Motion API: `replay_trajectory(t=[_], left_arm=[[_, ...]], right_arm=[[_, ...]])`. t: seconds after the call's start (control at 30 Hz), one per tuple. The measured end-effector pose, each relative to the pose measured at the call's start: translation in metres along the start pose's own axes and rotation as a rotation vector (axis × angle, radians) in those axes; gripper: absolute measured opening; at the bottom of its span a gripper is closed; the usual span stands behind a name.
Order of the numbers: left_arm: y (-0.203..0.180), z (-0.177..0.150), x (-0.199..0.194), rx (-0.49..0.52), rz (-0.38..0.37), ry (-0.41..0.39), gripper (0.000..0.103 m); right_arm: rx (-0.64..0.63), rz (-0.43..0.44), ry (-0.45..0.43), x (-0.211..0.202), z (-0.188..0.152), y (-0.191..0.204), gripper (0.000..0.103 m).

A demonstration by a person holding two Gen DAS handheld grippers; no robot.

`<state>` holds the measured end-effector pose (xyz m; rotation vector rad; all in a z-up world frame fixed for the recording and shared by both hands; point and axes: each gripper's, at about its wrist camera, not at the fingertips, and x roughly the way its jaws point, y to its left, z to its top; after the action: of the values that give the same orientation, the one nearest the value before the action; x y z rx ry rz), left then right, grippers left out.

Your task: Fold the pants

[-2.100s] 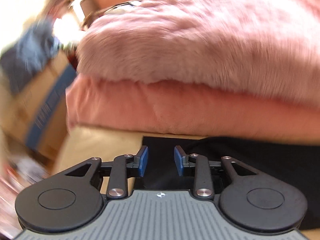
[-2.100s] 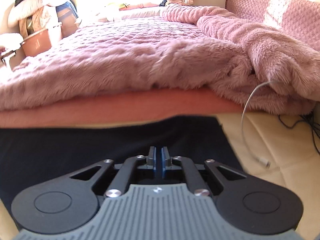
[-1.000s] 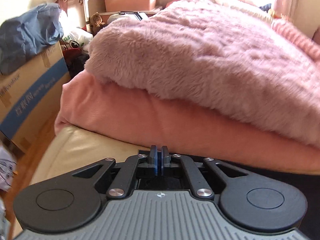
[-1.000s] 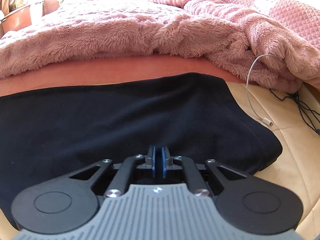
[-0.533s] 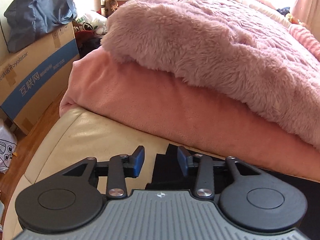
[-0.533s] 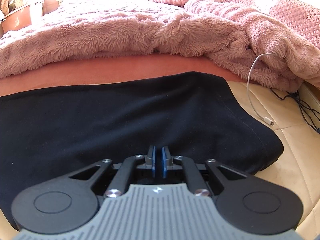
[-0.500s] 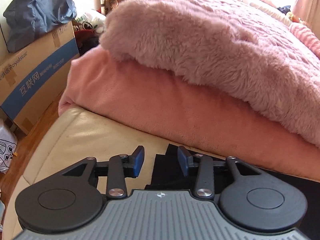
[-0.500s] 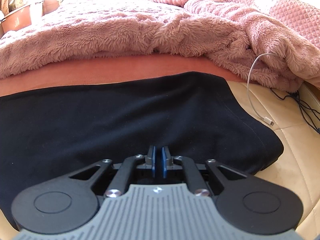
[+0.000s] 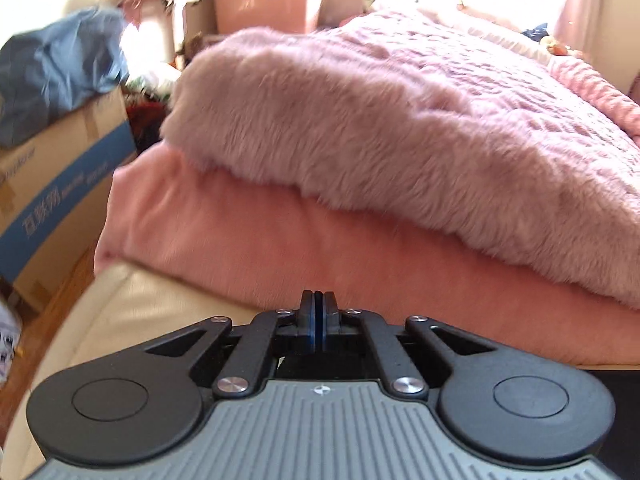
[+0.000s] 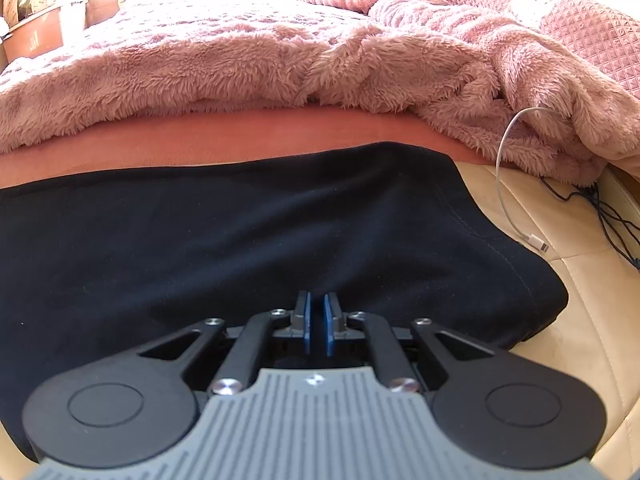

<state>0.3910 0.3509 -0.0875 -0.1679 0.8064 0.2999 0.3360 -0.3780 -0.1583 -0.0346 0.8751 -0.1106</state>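
The black pants (image 10: 240,232) lie folded and flat on a cream padded surface (image 10: 580,280), their far edge against a pink sheet (image 10: 240,140). My right gripper (image 10: 316,300) rests low over the near edge of the pants, its blue pads a sliver apart with dark cloth gathered between them. My left gripper (image 9: 319,298) is shut, pads pressed together, at the left end of the pants. Only a dark strip of the pants (image 9: 624,396) shows there at the lower right. No cloth shows between the left pads.
A fluffy pink blanket (image 10: 240,68) is heaped just behind the pants. A white charging cable (image 10: 504,184) and black wires (image 10: 600,208) lie at the right. Left of the bed stand a cardboard box (image 9: 60,184), a blue bag (image 9: 52,76) and a pink tub (image 9: 264,0).
The left jaws opened over the corner of the pants half a second ago and have closed again. The right gripper and the pants have stayed where they were.
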Motion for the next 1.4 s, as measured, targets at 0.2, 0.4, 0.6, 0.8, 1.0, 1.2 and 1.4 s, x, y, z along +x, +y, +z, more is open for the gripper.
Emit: replay_trajectory(t=[0.2, 0.4, 0.6, 0.8, 1.0, 1.2, 1.4], left_arm=[[-0.002, -0.007, 0.031, 0.026, 0.136, 0.082, 0.017], [0.020, -0.015, -0.004, -0.138, 0.103, 0.027, 0.018], [0.009, -0.039, -0.057, -0.166, -0.015, 0.060, 0.018], [-0.017, -0.077, -0.093, -0.134, -0.081, 0.100, 0.019], [-0.026, -0.113, -0.106, -0.143, -0.109, 0.156, 0.019], [0.010, -0.137, -0.117, -0.371, -0.172, 0.119, 0.022], [0.052, -0.157, -0.105, -0.702, -0.299, 0.040, 0.036]], right_arm=[[0.006, 0.001, 0.001, 0.000, 0.000, -0.001, 0.004], [-0.004, 0.008, -0.001, -0.005, 0.002, -0.003, 0.004], [-0.058, 0.054, -0.046, -0.047, -0.009, 0.019, 0.004], [-0.176, 0.158, -0.025, -0.100, -0.041, 0.060, 0.004], [-0.325, 0.218, -0.051, -0.121, -0.059, 0.113, 0.005], [-0.257, 0.214, -0.022, -0.100, -0.048, 0.119, 0.000], [-0.270, 0.200, 0.027, -0.082, -0.065, 0.118, 0.000]])
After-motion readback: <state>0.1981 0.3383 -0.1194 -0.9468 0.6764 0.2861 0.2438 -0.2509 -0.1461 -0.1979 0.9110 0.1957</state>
